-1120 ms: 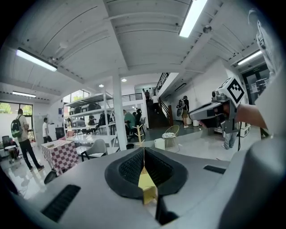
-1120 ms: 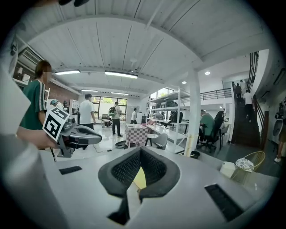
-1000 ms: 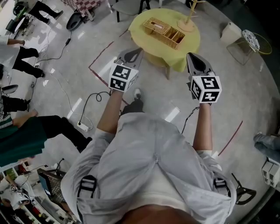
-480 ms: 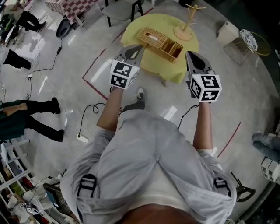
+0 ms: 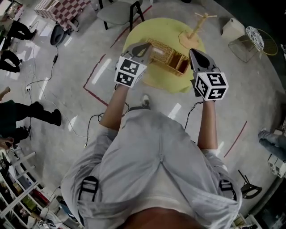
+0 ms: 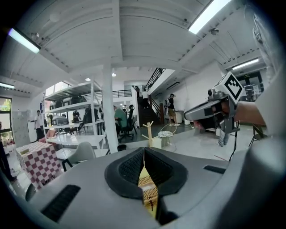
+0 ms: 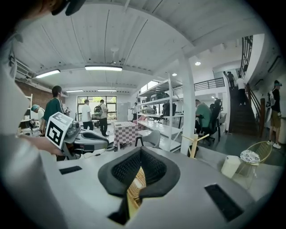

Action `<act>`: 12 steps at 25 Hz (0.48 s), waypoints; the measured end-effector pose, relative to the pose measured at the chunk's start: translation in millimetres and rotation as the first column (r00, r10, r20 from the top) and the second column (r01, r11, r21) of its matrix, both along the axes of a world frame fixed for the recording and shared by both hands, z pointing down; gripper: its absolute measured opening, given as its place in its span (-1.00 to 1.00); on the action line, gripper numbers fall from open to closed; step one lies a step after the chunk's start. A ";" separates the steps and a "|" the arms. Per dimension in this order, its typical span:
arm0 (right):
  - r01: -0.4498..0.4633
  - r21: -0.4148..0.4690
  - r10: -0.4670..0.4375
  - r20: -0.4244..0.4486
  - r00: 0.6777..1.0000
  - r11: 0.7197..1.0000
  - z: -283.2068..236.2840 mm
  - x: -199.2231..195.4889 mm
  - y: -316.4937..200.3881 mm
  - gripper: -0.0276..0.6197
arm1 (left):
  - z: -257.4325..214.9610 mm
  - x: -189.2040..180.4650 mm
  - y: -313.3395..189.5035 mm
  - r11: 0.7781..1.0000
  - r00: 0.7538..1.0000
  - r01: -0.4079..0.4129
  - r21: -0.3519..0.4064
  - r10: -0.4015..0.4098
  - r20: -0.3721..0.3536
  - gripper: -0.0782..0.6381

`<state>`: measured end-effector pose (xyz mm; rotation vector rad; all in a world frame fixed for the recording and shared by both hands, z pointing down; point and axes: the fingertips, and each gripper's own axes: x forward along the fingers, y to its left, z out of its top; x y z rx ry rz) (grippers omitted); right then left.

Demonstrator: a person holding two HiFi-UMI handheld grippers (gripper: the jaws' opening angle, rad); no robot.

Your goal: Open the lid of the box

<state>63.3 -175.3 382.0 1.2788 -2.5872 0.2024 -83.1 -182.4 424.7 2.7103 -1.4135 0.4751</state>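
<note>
A woven wicker box lies on a round yellow table; part of it has a flat lid and part shows open compartments. My left gripper hovers above the box's left end, its jaws shut with nothing held. My right gripper hangs by the box's right end, jaws together and empty. Through the slit below the left gripper's closed tips, a strip of the wicker box shows. The right gripper view shows wicker the same way. How high the grippers are above the box I cannot tell.
A wooden branch stand sits at the table's far edge. A grey chair, a checkered box, a white bin and a wire basket ring the table. Cables and red tape cross the floor; people stand at the left.
The person has walked toward the table. Both grippers, earlier short of the table edge, now sit over the ends of the wicker box. The jaws stayed shut.
</note>
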 end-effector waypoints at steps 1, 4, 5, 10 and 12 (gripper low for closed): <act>-0.008 -0.006 0.008 -0.003 1.000 1.000 2.4 -2.0 -8.3 -0.84 | 4.5 -2.7 -8.0 1.000 1.000 -0.004 -0.011 0.004 -0.002 -0.70; -0.023 -0.028 0.022 -0.015 1.000 0.999 13.0 -6.3 -25.8 -0.84 | 28.1 -8.0 -25.6 0.997 1.000 -0.022 -0.069 0.022 -0.005 -0.69; -0.025 -0.031 0.024 -0.023 0.999 0.999 16.7 -7.8 -30.2 -0.84 | 37.5 -9.5 -30.1 0.996 1.000 -0.027 -0.091 0.027 -0.005 -0.69; -0.009 -0.061 0.006 -0.050 0.999 0.998 38.6 -17.7 -49.1 -0.84 | 81.0 -18.8 -47.3 0.982 1.000 -0.013 -0.190 0.013 -0.002 -0.69; 0.010 -0.102 -0.015 -0.051 0.999 0.995 55.4 -18.3 -51.0 -0.84 | 101.0 -16.0 -42.0 0.971 1.000 -0.007 -0.237 0.004 -0.013 -0.69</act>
